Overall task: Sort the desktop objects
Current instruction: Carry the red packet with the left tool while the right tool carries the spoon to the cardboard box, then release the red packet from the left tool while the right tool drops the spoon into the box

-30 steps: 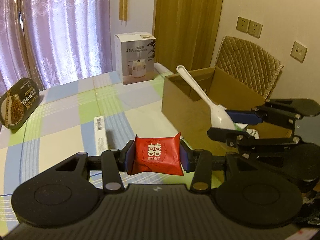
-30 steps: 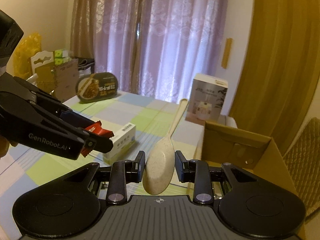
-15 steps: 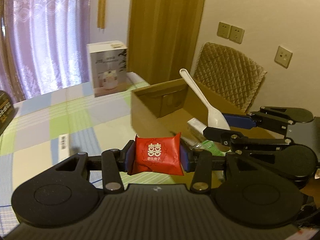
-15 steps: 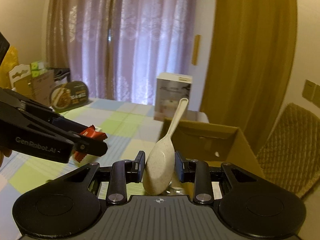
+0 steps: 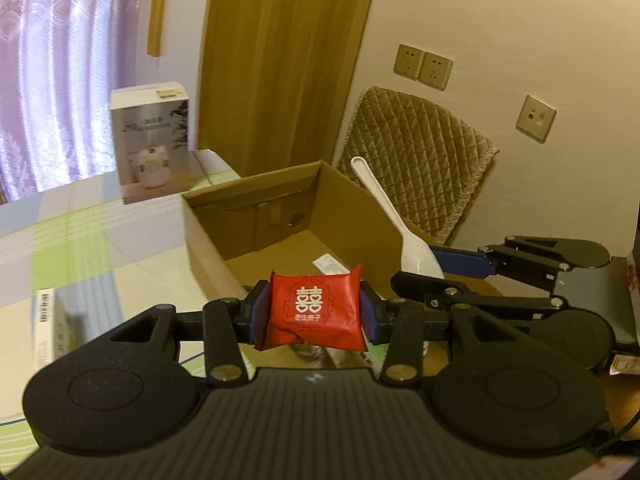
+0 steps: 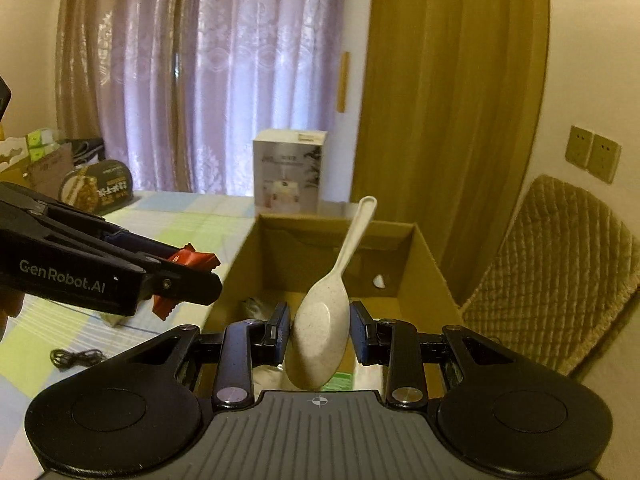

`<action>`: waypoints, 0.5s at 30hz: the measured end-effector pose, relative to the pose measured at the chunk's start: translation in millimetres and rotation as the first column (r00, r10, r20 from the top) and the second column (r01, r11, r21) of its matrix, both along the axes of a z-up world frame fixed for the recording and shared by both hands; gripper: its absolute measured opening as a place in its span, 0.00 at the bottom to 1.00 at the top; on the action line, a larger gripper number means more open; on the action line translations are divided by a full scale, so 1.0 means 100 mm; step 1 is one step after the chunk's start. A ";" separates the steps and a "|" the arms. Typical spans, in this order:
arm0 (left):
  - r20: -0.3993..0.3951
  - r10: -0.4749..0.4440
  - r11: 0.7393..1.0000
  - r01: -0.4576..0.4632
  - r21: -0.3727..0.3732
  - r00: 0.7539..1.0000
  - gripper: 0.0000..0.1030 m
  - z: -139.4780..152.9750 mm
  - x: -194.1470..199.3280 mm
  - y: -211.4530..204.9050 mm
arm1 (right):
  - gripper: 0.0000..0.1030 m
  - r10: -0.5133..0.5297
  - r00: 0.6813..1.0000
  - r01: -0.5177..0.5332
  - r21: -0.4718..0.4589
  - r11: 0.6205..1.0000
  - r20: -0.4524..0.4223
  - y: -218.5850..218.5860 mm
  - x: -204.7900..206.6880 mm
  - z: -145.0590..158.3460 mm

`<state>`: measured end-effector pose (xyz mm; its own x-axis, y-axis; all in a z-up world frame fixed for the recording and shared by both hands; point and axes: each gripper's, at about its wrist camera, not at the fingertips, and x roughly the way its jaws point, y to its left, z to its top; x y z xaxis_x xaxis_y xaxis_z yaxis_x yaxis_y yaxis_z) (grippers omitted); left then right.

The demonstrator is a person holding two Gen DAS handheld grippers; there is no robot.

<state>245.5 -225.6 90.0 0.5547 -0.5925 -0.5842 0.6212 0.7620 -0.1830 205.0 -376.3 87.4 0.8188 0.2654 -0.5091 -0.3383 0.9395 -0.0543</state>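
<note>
From the left wrist camera, the left gripper (image 5: 315, 313) squeezes a red packet (image 5: 314, 312) by its two sides, over the near edge of the cardboard box (image 5: 208, 240). The packet looks light, soft and crinkly, with white marks on its front. I think a hard squeeze would squash it.

From the right wrist camera, the right gripper (image 6: 319, 332) pinches a pale speckled spoon (image 6: 324, 320) by its bowl, above the open box. The spoon looks stiff, smooth and maybe slippery.

We see lilac lace curtains (image 6: 224, 92) beside a wooden door (image 6: 448, 100), cream walls with sockets (image 5: 423, 66), and a quilted chair (image 5: 416, 160).
</note>
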 end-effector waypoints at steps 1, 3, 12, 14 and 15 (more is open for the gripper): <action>-0.004 -0.002 1.000 0.002 -0.004 1.000 0.39 -0.02 0.01 -0.03 | 0.28 -0.004 1.000 0.004 -0.001 1.000 -0.003 -0.03 0.01 -0.01; -0.013 -0.006 1.000 0.005 -0.014 1.000 0.39 -0.04 0.04 -0.09 | 0.28 -0.011 1.000 0.011 -0.003 1.000 -0.011 -0.09 0.01 -0.02; 0.005 -0.020 0.999 0.020 -0.037 1.000 0.43 -0.10 0.13 -0.34 | 0.28 -0.025 0.999 0.024 -0.010 1.000 -0.047 -0.30 0.02 -0.10; 0.035 -0.003 0.999 0.005 -0.039 0.999 0.59 -0.11 0.14 -0.37 | 0.28 -0.023 0.998 0.023 -0.010 1.000 -0.054 -0.33 0.03 -0.11; 0.045 0.002 0.999 0.000 -0.042 0.999 0.63 -0.12 0.14 -0.38 | 0.28 -0.022 0.998 0.021 -0.011 1.000 -0.056 -0.34 0.03 -0.12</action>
